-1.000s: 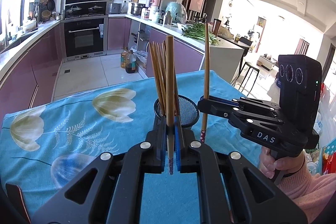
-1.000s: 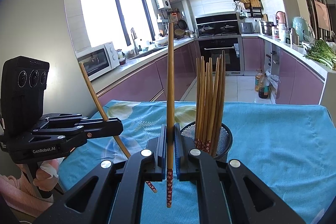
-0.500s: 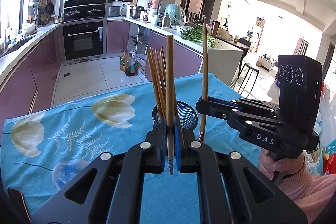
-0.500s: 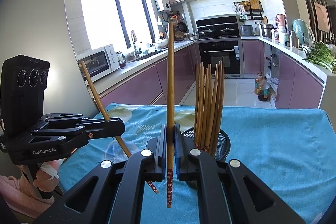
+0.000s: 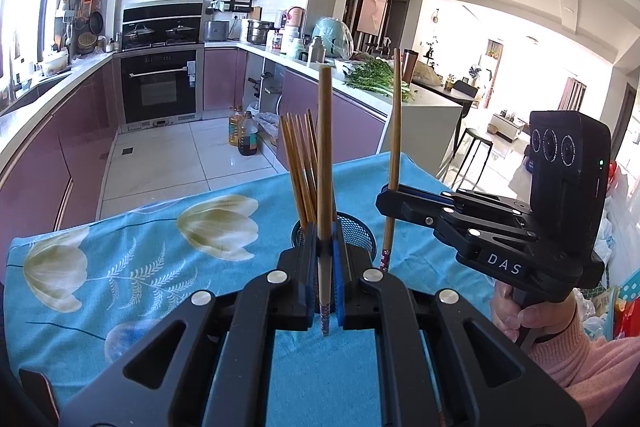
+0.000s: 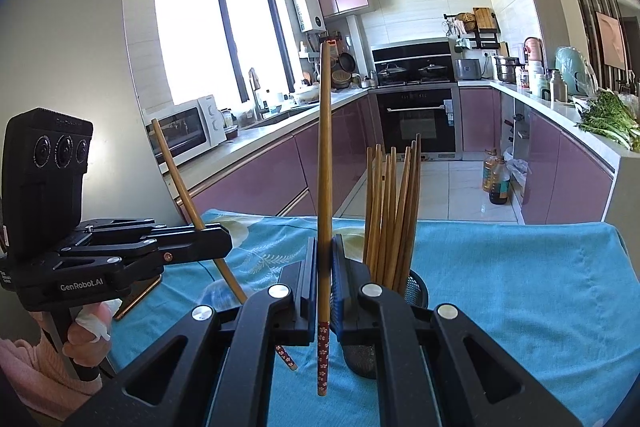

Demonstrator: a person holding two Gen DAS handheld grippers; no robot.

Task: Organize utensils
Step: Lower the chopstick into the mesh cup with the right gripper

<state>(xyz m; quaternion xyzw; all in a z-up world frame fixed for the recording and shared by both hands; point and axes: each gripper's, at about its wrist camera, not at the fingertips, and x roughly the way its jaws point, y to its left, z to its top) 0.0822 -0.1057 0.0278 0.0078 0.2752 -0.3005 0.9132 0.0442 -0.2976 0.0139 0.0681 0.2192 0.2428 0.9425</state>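
We pinch one chopstick (image 5: 324,163) in the left gripper (image 5: 325,291), another (image 6: 325,163) in the right gripper (image 6: 325,291), above the mesh holder (image 6: 416,289); releasing off-centre, they'd miss its rim.

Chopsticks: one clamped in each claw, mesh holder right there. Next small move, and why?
Probably carry the right claw over the mesh holder and lower it. Its chopstick is clamped upright, patterned end down, just left of the holder, where other chopsticks already stand. The left claw can follow.
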